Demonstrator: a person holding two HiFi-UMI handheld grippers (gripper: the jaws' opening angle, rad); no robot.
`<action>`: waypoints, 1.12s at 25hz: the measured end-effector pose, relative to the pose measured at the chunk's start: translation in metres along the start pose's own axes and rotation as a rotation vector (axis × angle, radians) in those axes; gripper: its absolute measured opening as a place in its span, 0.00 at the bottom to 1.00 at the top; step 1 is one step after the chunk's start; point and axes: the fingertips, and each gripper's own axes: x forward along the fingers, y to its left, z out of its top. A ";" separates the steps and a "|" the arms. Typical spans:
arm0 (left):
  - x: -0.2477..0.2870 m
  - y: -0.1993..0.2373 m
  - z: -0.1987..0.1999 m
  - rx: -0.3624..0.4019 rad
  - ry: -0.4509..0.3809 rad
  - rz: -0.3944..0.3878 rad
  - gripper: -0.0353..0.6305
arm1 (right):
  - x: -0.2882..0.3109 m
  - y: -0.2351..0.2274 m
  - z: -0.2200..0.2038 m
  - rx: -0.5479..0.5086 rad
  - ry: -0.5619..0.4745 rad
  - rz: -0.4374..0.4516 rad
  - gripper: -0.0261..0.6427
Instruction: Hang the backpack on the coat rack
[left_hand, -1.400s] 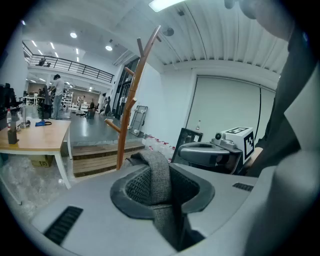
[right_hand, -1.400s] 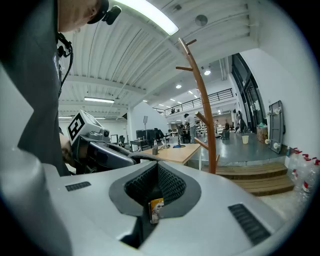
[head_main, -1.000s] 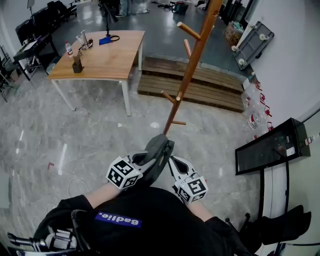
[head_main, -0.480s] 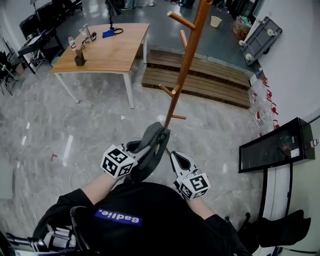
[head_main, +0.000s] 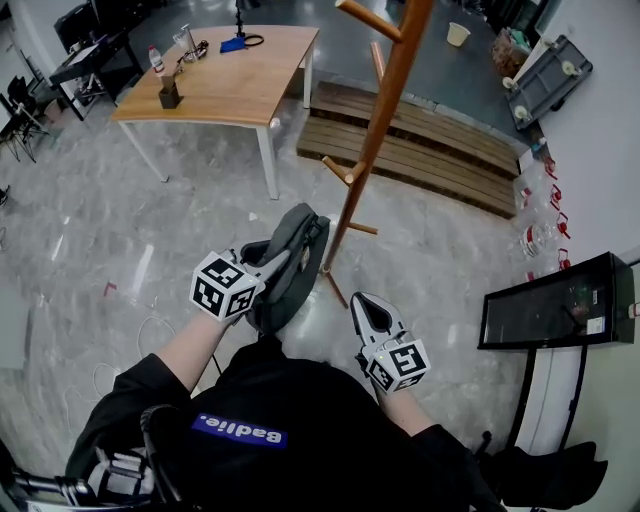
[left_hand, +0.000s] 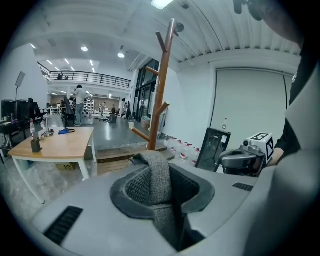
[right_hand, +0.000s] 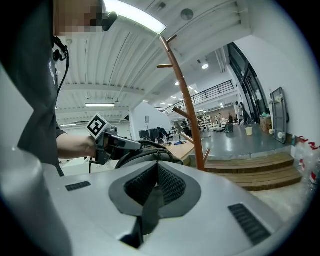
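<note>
Your left gripper (head_main: 272, 265) is clamped on the grey fabric strap (left_hand: 156, 180) of the backpack (head_main: 300, 240). In the head view the backpack hangs at centre frame, just left of the lower pole of the coat rack (head_main: 385, 95), and is not on any peg. Your right gripper (head_main: 366, 303) is lower right of centre, apart from the bag. Its jaws are pinched on a narrow dark strip (right_hand: 150, 205). Cannot tell whether that strip joins the bag.

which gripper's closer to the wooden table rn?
Left. The left gripper, shut on the backpack strap, is on the same side of the coat rack as the table; the right gripper, closed on a dark strap, is past the rack's foot, farther away.
</note>
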 end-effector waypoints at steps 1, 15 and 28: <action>0.002 0.008 0.002 0.000 -0.003 -0.002 0.20 | 0.005 -0.002 0.001 -0.003 0.002 -0.006 0.05; 0.041 0.110 0.055 0.030 -0.006 -0.177 0.20 | 0.090 -0.057 0.038 -0.001 -0.022 -0.266 0.05; 0.090 0.156 0.110 0.127 0.012 -0.197 0.20 | 0.119 -0.101 0.062 -0.016 -0.029 -0.290 0.05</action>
